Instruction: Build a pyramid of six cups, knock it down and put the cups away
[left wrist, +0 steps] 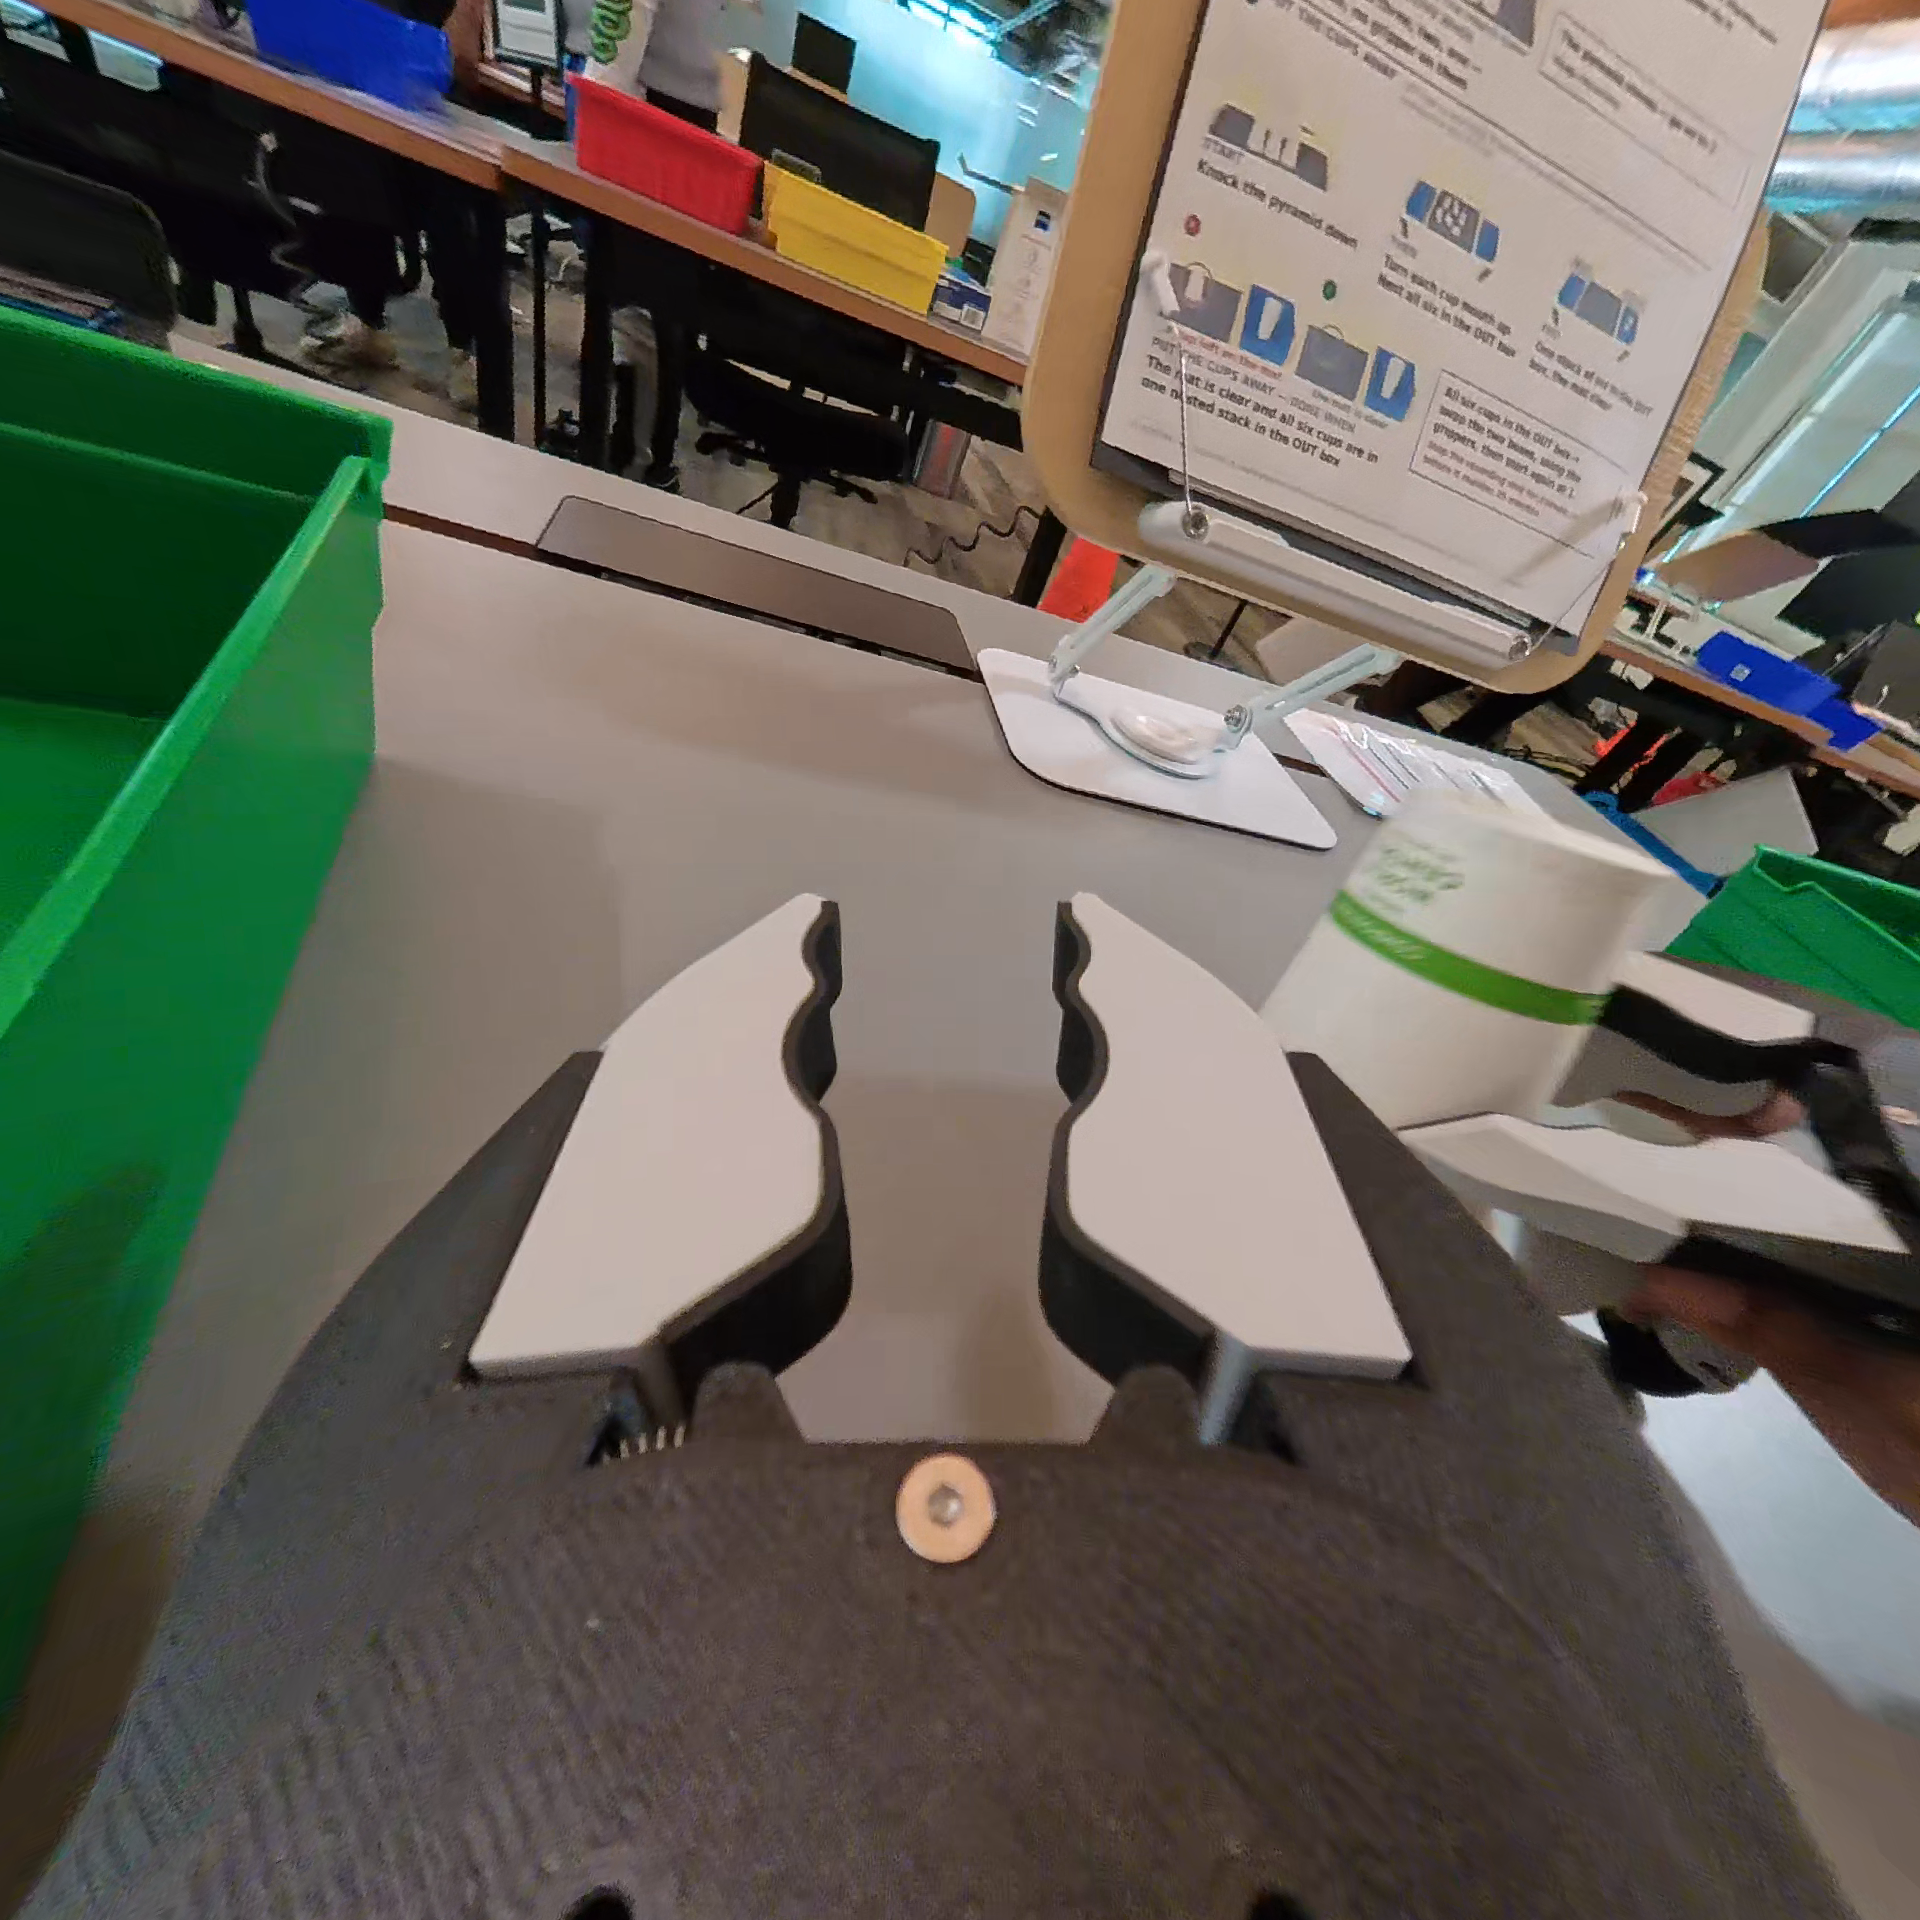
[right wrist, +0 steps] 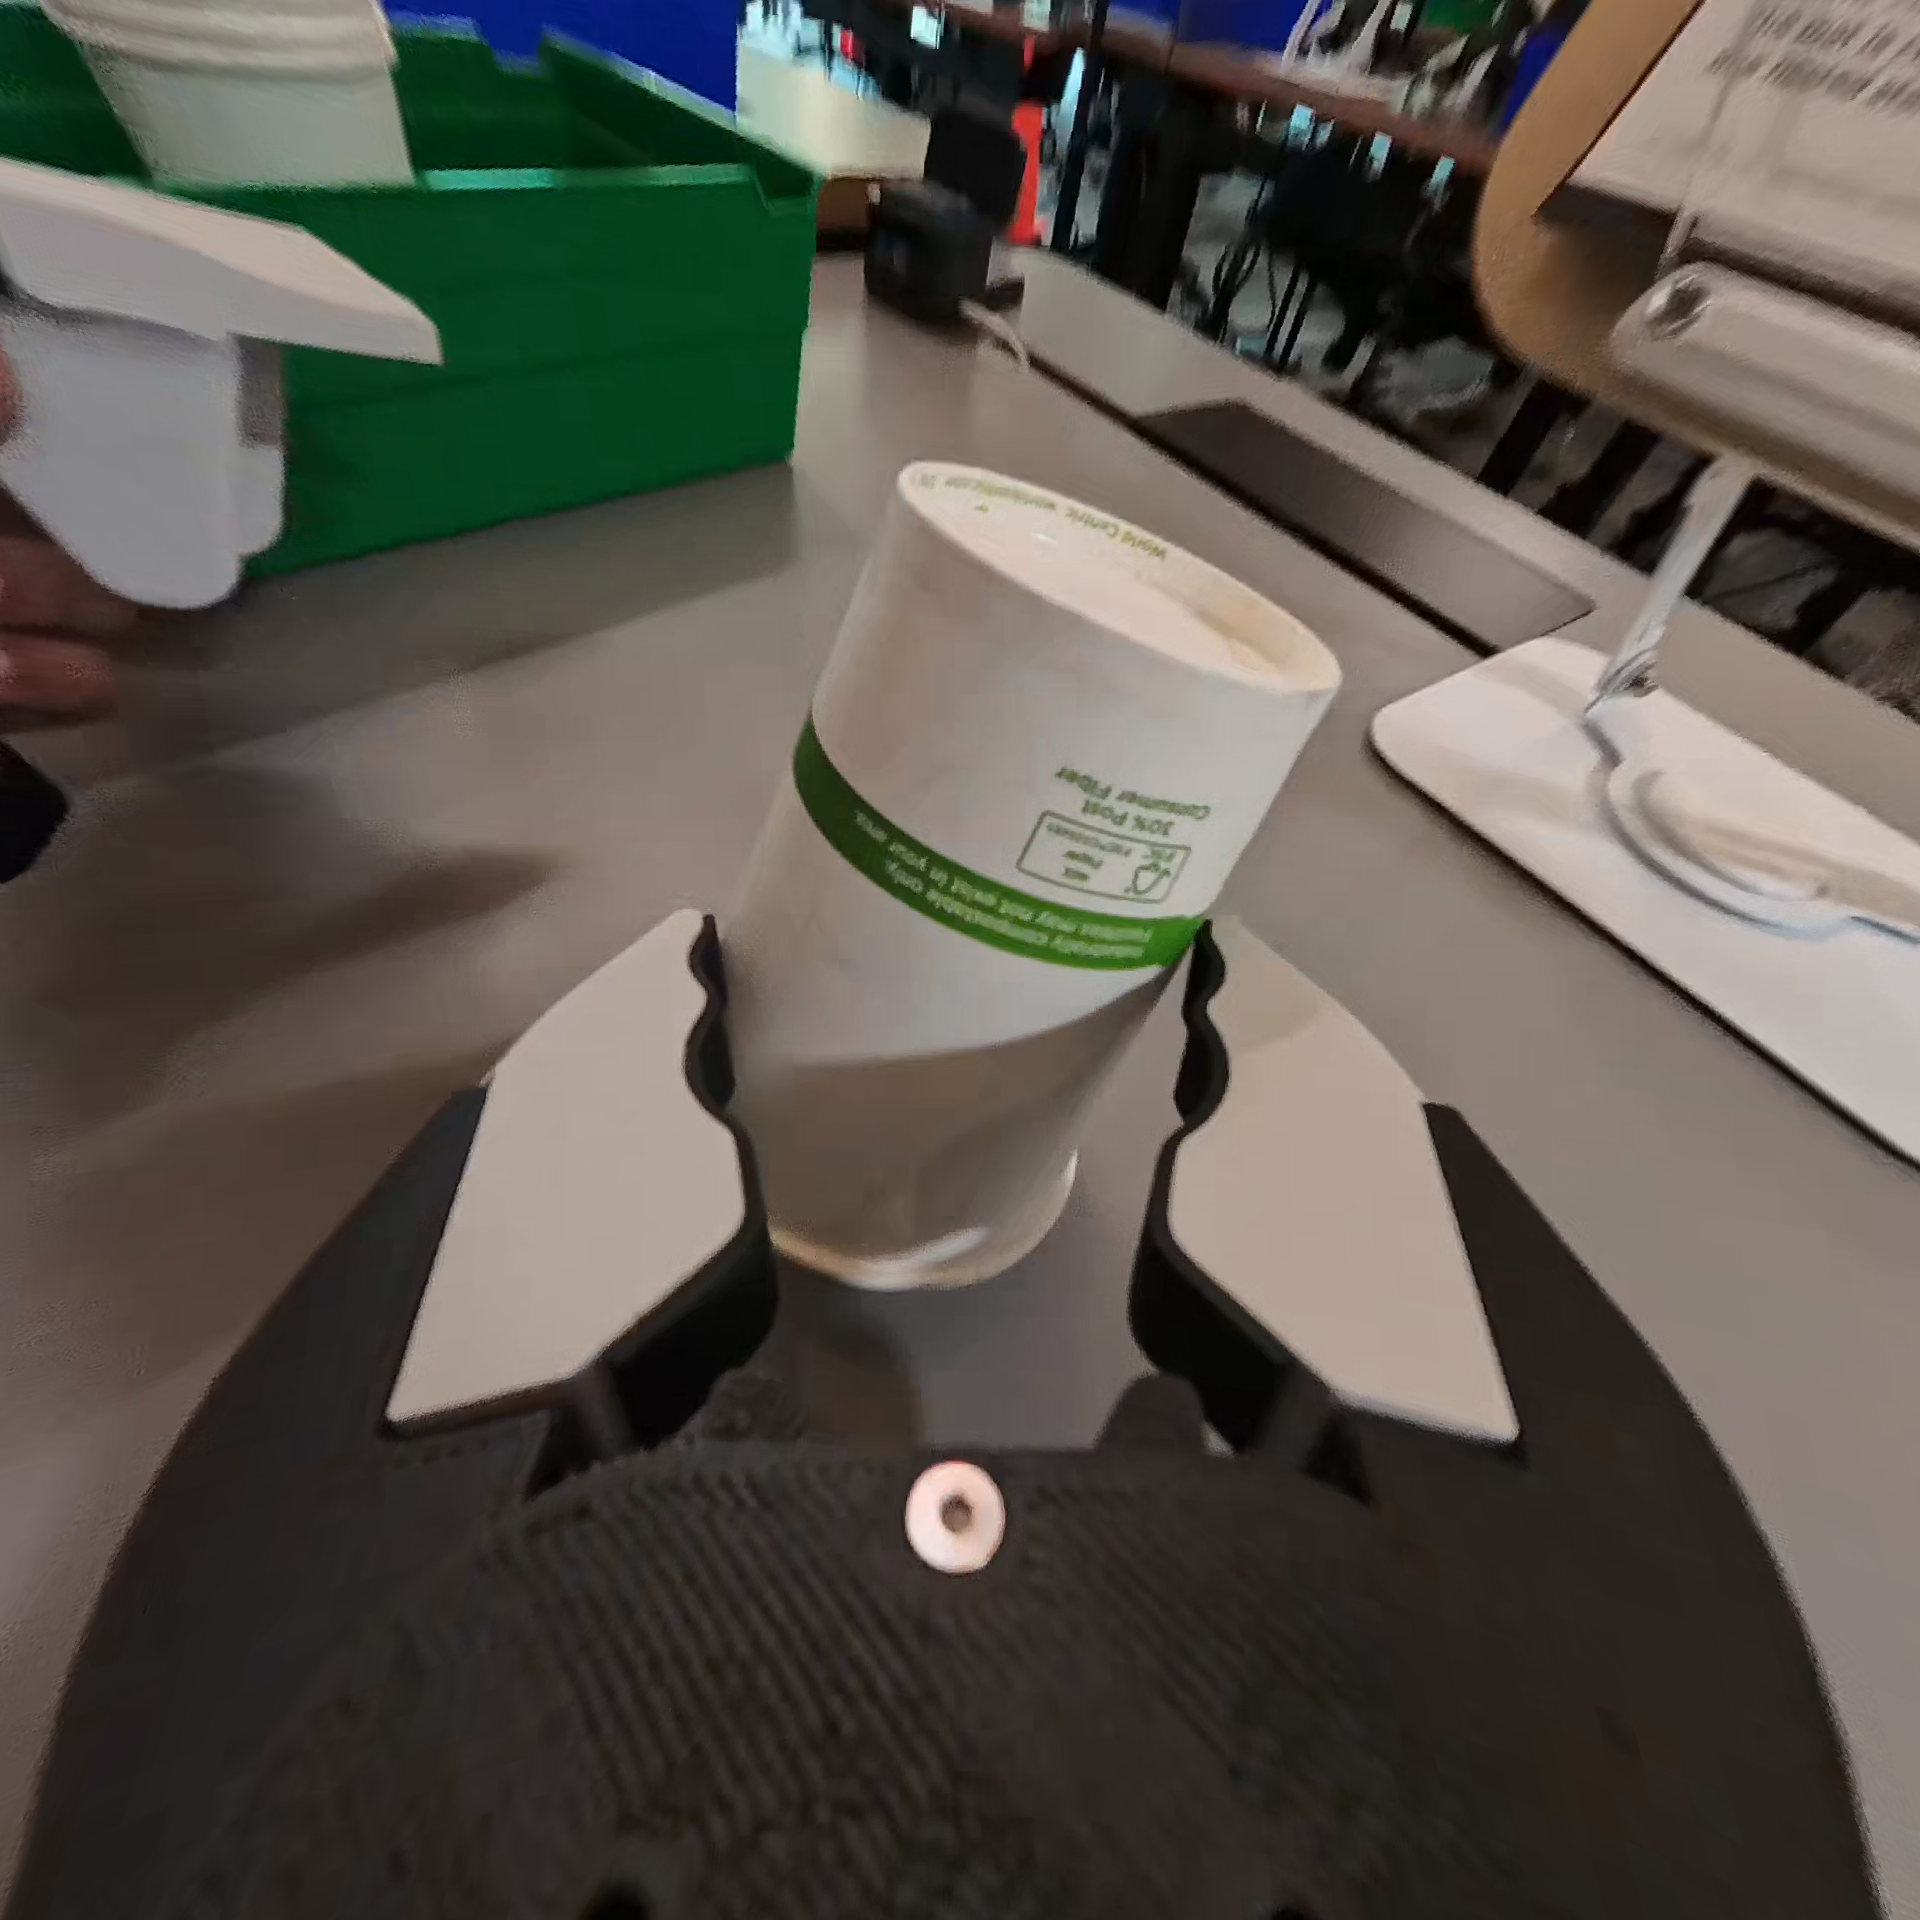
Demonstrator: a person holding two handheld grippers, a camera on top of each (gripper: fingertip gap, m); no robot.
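The right gripper (right wrist: 951,1023) has its fingers squeezed on a white paper cup (right wrist: 1039,831), tipped bottom-up over the grey tabletop (right wrist: 520,831), while the left gripper (left wrist: 945,997) sits open and empty beside the green bin (left wrist: 187,644).

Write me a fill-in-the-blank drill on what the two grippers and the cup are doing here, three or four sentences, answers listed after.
1. The right gripper has its fingers on either side of a white paper cup with a ____ band.
2. The cup is turned ____, its closed base farthest from the camera.
3. The left gripper holds ____ between its fingers.
4. The bin beside the left gripper is ____.

Missing words: green; upside down; nothing; green
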